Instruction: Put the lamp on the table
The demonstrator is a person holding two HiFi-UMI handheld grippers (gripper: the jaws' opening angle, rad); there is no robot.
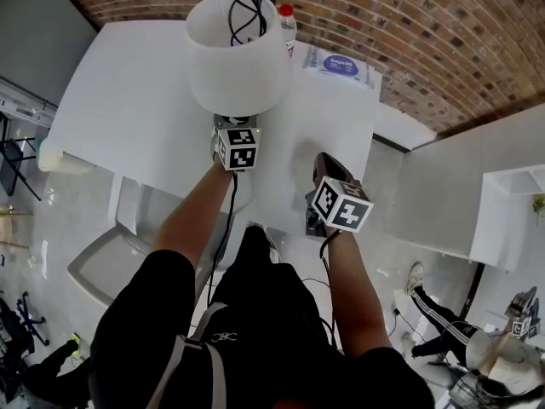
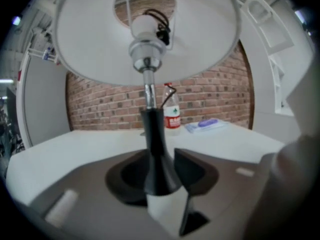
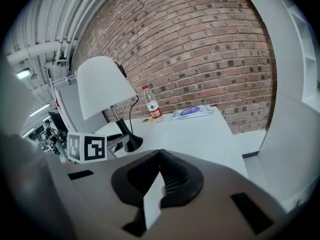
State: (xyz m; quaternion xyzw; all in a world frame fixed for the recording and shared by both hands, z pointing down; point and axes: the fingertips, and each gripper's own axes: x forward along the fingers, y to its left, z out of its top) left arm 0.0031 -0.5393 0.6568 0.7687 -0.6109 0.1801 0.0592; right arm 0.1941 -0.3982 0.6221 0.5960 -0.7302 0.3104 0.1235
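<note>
A lamp with a white shade (image 1: 237, 54) and a black stem (image 2: 157, 149) stands upright on the white table (image 1: 128, 100). My left gripper (image 1: 232, 126) sits at the lamp's foot under the shade. In the left gripper view its jaws stand apart on either side of the flared black base, and I see no pad pressing on it. The right gripper view shows the lamp (image 3: 102, 84) resting on its round base (image 3: 132, 144), with the left gripper (image 3: 117, 141) beside it. My right gripper (image 1: 322, 164) hovers over the table's near right part, shut and empty (image 3: 160, 154).
A water bottle (image 1: 288, 20) with a red label and a blue-and-white packet (image 1: 341, 65) lie at the table's far edge by the brick wall. The lamp's black cord (image 1: 247, 11) is coiled in the shade. A grey chair (image 1: 102, 262) stands at the near left.
</note>
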